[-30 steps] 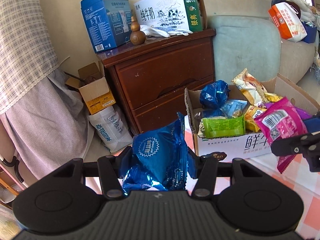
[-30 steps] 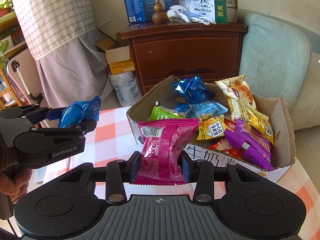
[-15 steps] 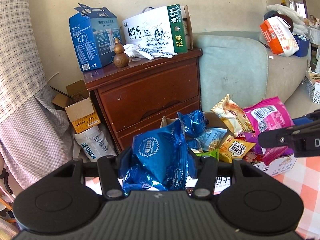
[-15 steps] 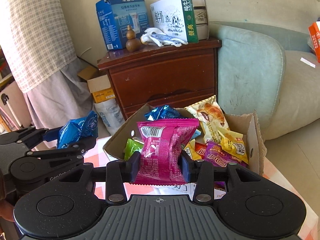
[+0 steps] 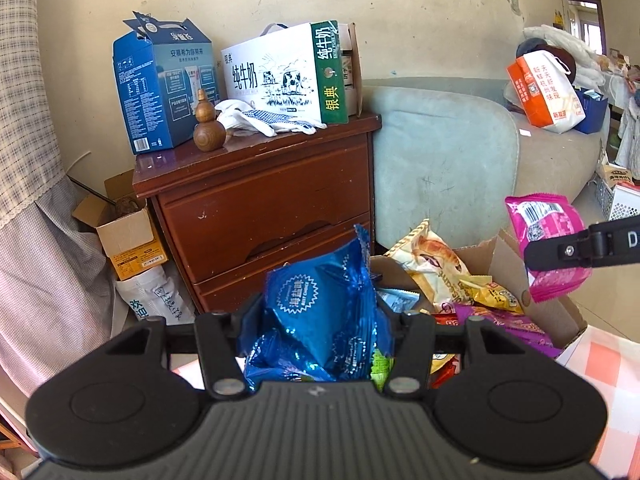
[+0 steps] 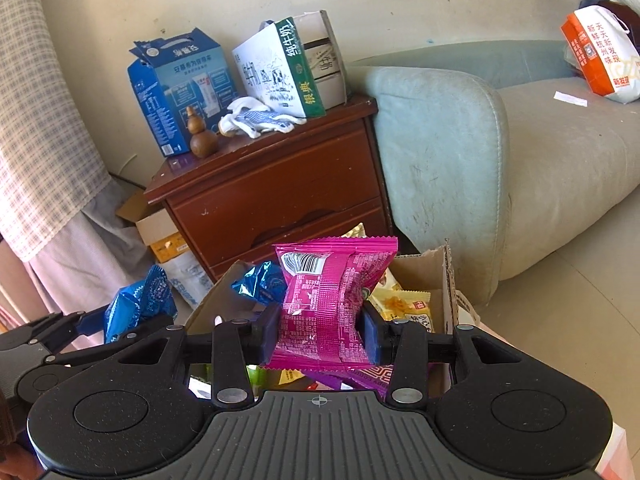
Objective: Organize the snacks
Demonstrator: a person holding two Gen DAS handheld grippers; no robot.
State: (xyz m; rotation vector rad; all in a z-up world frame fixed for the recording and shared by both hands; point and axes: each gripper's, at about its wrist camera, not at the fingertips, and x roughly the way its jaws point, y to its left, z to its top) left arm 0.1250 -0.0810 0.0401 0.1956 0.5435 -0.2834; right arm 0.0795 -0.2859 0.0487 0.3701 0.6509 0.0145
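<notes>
My left gripper [image 5: 316, 320] is shut on a shiny blue snack packet [image 5: 320, 312] and holds it up above the near left part of an open cardboard box [image 5: 516, 264] full of snack packets. My right gripper [image 6: 320, 332] is shut on a pink snack packet [image 6: 328, 304] and holds it above the same box [image 6: 440, 276]. The pink packet [image 5: 546, 240] also shows at the right of the left wrist view. The blue packet [image 6: 140, 304] shows at the left of the right wrist view.
A brown wooden drawer chest [image 5: 260, 208] stands behind the box, with a blue carton [image 5: 164, 88], a milk carton [image 5: 288, 76] and a wooden gourd [image 5: 208, 128] on top. A pale green sofa [image 6: 480, 152] is to the right. The box rests on a checked tablecloth [image 5: 604, 364].
Both grippers have risen and tilted up with their packets. The box has dropped lower in both views and the wall and sofa fill more of them.
</notes>
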